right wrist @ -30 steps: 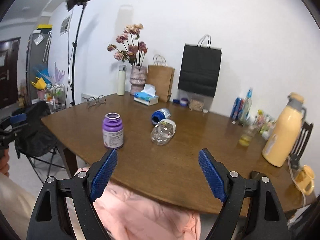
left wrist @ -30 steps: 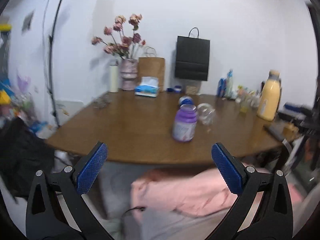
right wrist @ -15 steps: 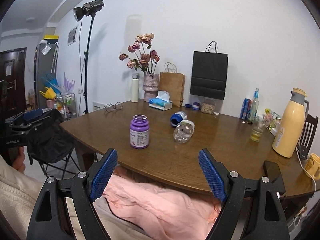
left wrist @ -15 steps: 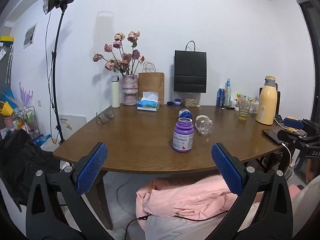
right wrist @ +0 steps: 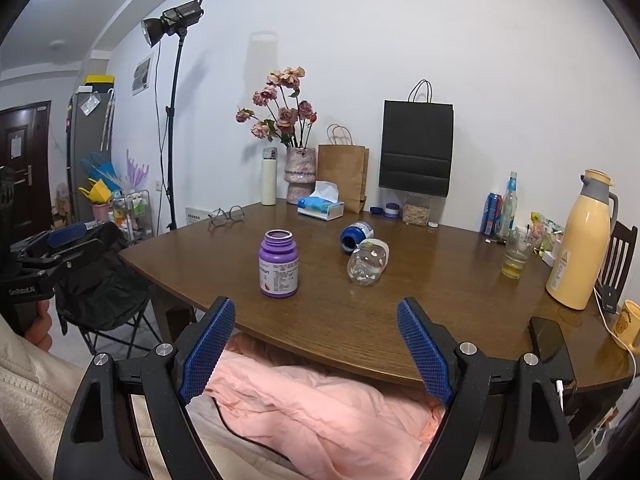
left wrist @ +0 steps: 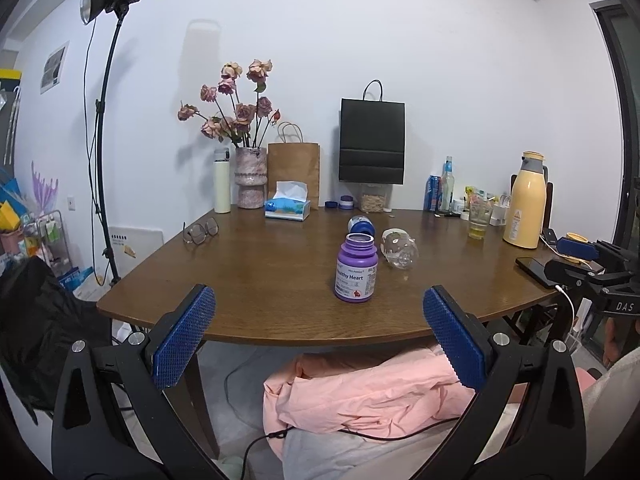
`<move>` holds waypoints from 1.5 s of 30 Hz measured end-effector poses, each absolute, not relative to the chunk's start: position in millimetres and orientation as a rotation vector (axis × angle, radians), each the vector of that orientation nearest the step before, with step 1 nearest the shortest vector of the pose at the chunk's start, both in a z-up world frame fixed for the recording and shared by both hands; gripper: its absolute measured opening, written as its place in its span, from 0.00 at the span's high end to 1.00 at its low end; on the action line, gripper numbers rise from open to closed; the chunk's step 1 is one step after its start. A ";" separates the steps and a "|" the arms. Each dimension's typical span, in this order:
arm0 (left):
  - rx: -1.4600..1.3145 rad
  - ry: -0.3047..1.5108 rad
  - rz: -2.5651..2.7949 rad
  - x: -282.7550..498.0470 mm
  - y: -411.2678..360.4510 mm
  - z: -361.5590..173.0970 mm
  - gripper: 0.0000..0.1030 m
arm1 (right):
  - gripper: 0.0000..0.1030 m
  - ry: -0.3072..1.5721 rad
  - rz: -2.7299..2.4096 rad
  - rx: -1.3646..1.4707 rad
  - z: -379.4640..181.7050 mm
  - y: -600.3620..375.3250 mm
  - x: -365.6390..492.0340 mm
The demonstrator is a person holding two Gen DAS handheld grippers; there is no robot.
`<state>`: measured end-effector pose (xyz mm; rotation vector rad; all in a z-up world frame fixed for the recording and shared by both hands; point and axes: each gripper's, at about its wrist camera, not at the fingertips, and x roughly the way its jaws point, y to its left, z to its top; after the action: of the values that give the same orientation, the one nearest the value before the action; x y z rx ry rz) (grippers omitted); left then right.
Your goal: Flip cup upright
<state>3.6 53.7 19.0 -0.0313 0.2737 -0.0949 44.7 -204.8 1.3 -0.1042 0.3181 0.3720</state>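
A clear plastic cup [left wrist: 399, 249] lies on its side near the middle of the brown table [left wrist: 248, 280]; it also shows in the right wrist view [right wrist: 367, 262]. A blue jar [right wrist: 355, 235] lies on its side just behind it. A purple bottle [left wrist: 355, 268] stands upright in front left of the cup, also in the right wrist view [right wrist: 279, 264]. My left gripper [left wrist: 318, 332] is open and empty, held off the table's near edge. My right gripper [right wrist: 316, 346] is open and empty, also short of the table edge.
A vase of flowers [left wrist: 250, 178], white flask [left wrist: 222, 186], tissue box [left wrist: 287, 209], paper bags [left wrist: 372, 140] and glasses [left wrist: 200, 232] stand at the back and left. A yellow thermos [right wrist: 580, 244], drinking glass [right wrist: 516, 254] and phone [right wrist: 546, 338] are on the right. Pink cloth [right wrist: 320, 400] lies below.
Both grippers have pulled back and risen from the table, so the objects look farther off. Both stay open. The cup and bottles have not moved.
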 end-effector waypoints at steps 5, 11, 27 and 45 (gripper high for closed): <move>-0.028 0.272 -0.101 4.9 53.8 17.9 0.00 | 0.15 0.317 0.371 -0.101 0.6 -205.1 44.7; -0.031 0.274 -0.107 4.3 54.7 17.9 0.00 | 0.15 0.325 0.373 -0.088 -0.9 -205.7 45.0; -0.025 0.272 -0.111 3.2 54.2 18.3 0.00 | 0.15 0.326 0.376 -0.082 0.2 -205.3 44.9; -0.025 0.279 -0.130 6.1 57.1 20.8 0.00 | 0.15 0.328 0.368 -0.085 -1.4 -205.0 44.7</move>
<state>6.1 57.1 20.8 -0.0247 0.2788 -0.1305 44.7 -205.0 -1.4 -0.0846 0.3278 0.3680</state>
